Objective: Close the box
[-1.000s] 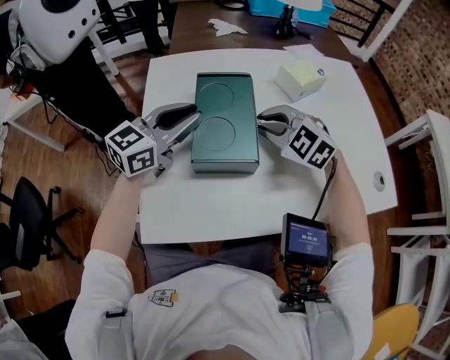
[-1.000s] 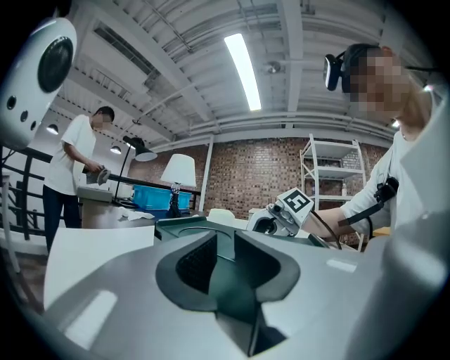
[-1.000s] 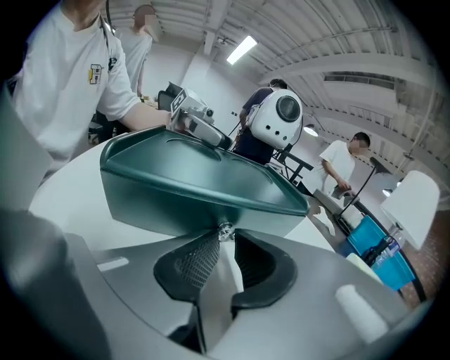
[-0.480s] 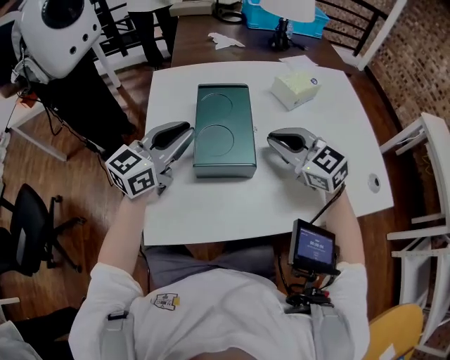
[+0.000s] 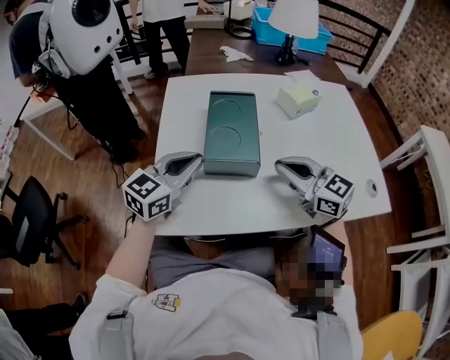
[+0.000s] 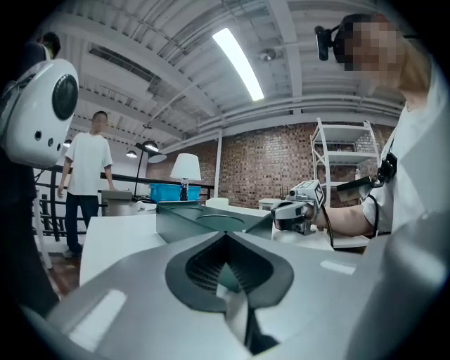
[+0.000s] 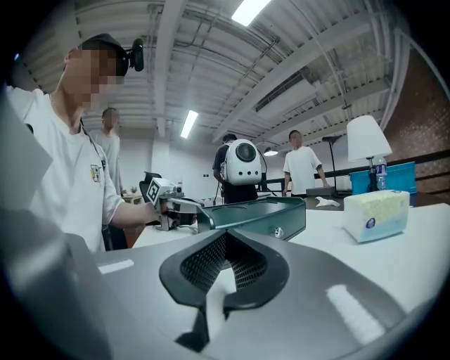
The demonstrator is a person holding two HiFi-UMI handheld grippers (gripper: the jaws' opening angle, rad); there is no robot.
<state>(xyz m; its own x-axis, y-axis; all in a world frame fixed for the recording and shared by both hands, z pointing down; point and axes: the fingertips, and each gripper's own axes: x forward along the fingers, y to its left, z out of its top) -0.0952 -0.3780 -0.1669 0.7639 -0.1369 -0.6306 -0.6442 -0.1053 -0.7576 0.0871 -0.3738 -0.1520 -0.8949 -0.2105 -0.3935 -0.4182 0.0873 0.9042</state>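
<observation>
We count one green box (image 5: 232, 133), lid down, contents hidden; left tongs (image 5: 190, 164) and right tongs (image 5: 285, 167) both pinched together, empty.

the box (image 5: 231, 133) lies on the table (image 5: 337, 162), lengthwise along its middle. the left gripper (image 5: 197, 166) is just beside the box's near left corner; the right gripper (image 5: 280, 167) is off its near right corner, apart from it. a tissue pack (image 5: 299, 100) sits behind and right of the box. a lamp (image 5: 295, 17) stands on the desk (image 5: 204, 49) behind the table.
</observation>
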